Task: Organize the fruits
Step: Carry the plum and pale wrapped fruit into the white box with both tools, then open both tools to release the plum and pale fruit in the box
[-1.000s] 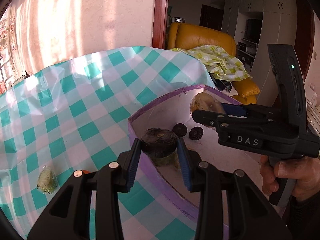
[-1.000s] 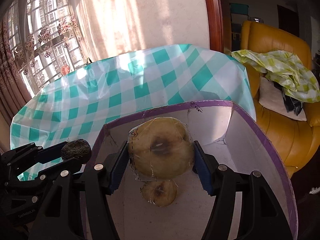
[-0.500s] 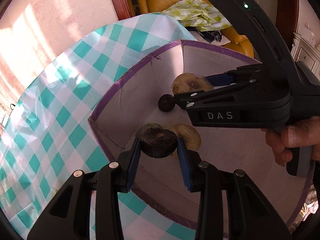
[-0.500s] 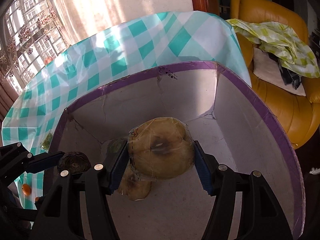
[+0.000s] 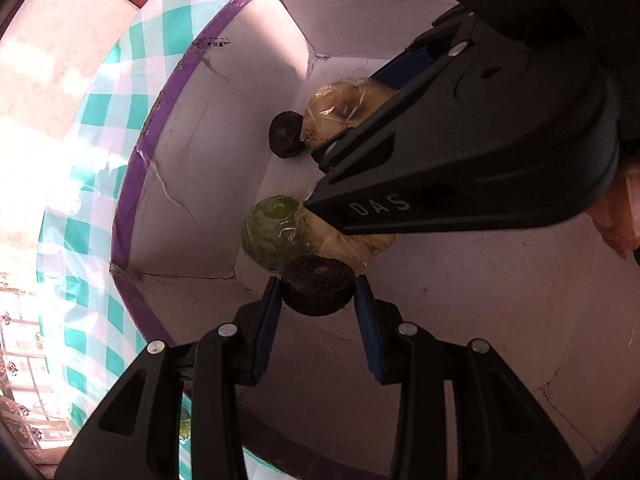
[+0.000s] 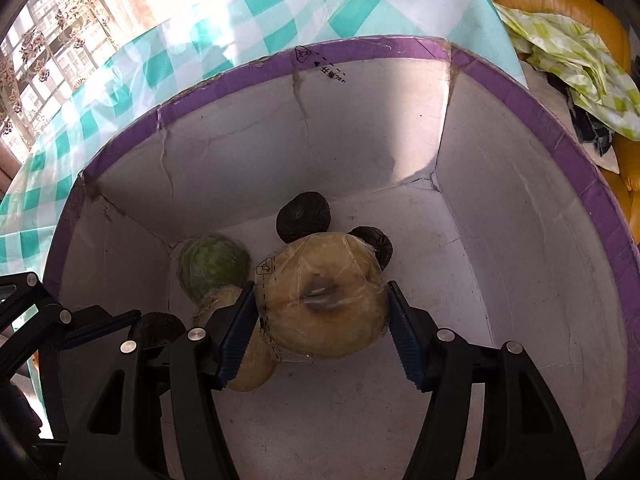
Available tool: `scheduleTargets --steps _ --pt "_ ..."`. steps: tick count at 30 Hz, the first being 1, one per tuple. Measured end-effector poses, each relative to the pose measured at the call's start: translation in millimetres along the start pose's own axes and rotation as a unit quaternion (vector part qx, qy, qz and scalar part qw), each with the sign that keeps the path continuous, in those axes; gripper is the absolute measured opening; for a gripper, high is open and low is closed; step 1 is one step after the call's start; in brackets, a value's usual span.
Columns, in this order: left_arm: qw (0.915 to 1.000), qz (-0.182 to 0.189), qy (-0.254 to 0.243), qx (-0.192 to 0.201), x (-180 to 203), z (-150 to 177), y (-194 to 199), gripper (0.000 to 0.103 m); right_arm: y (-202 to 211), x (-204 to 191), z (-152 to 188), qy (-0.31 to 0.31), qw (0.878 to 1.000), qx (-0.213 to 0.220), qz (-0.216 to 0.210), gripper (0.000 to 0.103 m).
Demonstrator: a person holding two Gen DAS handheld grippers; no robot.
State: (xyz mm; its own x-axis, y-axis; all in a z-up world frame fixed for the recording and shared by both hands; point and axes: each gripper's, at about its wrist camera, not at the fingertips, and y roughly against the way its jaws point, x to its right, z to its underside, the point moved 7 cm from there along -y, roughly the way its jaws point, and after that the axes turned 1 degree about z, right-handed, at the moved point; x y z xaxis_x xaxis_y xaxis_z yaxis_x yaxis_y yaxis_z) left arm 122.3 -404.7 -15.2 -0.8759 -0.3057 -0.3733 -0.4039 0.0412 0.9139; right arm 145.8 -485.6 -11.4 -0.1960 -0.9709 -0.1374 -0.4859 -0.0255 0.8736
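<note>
Two grippers are pointing down into the box (image 6: 520, 92): left gripper (image 5: 318, 292) is clamping a dark fruit (image 5: 318, 290), right gripper (image 6: 322, 316) is clamping a wrapped pear (image 6: 320, 300).

— How is the light from my tongs' cameras?

— Hard sun from the window (image 6: 44, 52) side, upper left in both views. The cloth (image 5: 120, 128) is blown out to white there, checks washed away.

— And inside the box (image 6: 400, 128)?

— Dimmer. A sunlit patch lies on its far wall with a soft shadow beside it; the floor is in even shade. The wrap on the pear (image 6: 320, 300) shows small glints.

— Sharpness?

— Centre is crisp. The fisheye bends the box rim into a curve, and the corners go black.
</note>
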Motion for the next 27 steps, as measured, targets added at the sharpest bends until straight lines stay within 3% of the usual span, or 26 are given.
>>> scheduleTargets --steps 3,12,15,20,23,27 --pt "0.9999 -0.001 -0.003 -0.012 -0.5 2.0 -10.0 0.038 -4.5 0.8 3.5 0.002 1.000 -0.012 0.005 0.062" --pt "1.0000 0.002 0.004 0.005 -4.7 6.0 -14.9 0.041 -4.0 -3.0 2.0 0.010 1.000 -0.008 0.008 0.063" --pt "0.9999 0.002 0.007 0.013 -1.5 5.3 -12.8 0.047 -1.7 0.1 1.0 0.003 1.000 -0.004 0.007 0.065" --pt "0.9994 -0.010 0.015 0.030 -5.0 7.3 -8.6 0.061 5.7 -0.1 -3.5 0.010 1.000 0.015 0.010 0.080" --pt "0.9989 -0.015 0.019 0.040 -7.1 8.1 -4.0 0.067 9.8 -1.4 -5.4 0.013 1.000 0.023 0.007 0.083" --pt "0.9977 -0.021 0.030 0.056 -11.0 12.6 6.5 0.068 18.5 -1.3 -10.1 0.011 0.999 0.041 0.005 0.087"
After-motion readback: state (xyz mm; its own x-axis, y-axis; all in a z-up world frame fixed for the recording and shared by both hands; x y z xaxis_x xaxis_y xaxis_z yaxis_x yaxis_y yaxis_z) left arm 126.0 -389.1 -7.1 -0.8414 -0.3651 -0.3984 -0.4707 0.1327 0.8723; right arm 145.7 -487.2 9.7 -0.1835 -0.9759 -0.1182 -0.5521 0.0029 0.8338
